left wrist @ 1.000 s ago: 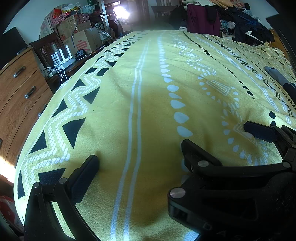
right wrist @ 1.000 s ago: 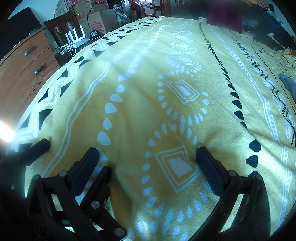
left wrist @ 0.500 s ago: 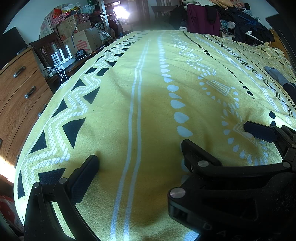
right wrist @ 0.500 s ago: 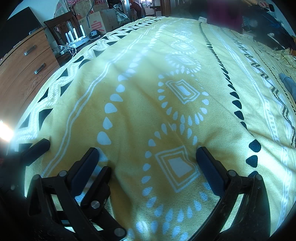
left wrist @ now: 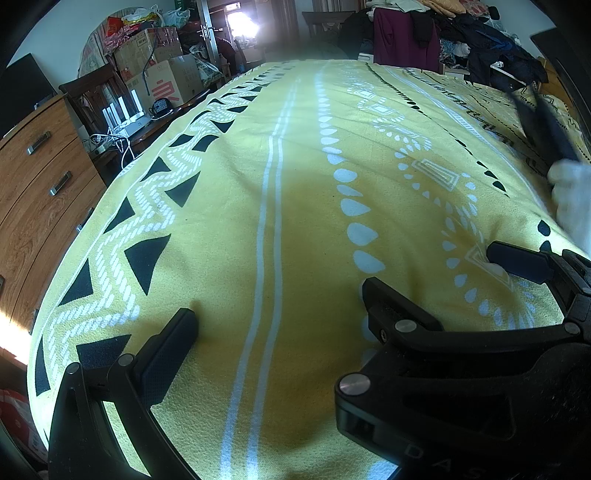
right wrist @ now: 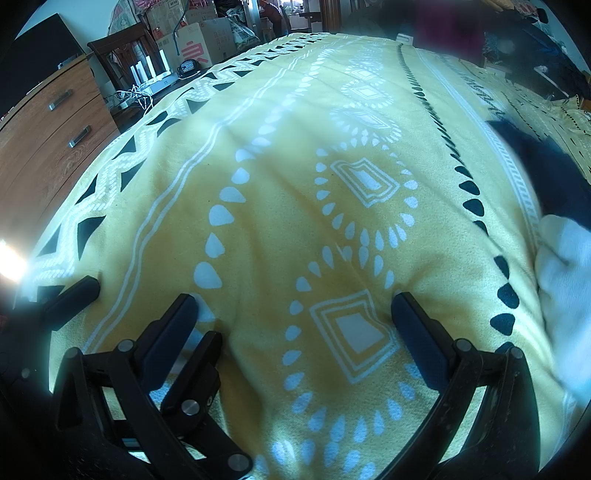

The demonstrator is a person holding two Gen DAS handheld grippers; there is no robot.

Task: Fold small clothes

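Observation:
My left gripper (left wrist: 291,321) rests open on a yellow patterned bedspread (left wrist: 295,206), nothing between its fingers; its right finger is hidden under the other gripper. Just to its right, overlapping it, my right gripper (right wrist: 293,302) also stands open on the bedspread (right wrist: 280,177), holding nothing. It shows in the left wrist view too, as the right gripper (left wrist: 432,269). At the right edge a motion-blurred dark blue and white shape (right wrist: 561,266) lies over the bedspread, also seen as the blurred shape (left wrist: 569,199). I cannot tell whether it is a garment or a gloved hand.
A wooden drawer chest (left wrist: 40,192) stands along the bed's left side. Behind it are a chair, a router with cables (left wrist: 125,125) and cardboard boxes (left wrist: 162,81). A heap of clothes (left wrist: 461,33) sits past the bed's far end.
A dark blue and white blurred shape has come in from the right edge in both views. Neither gripper has moved.

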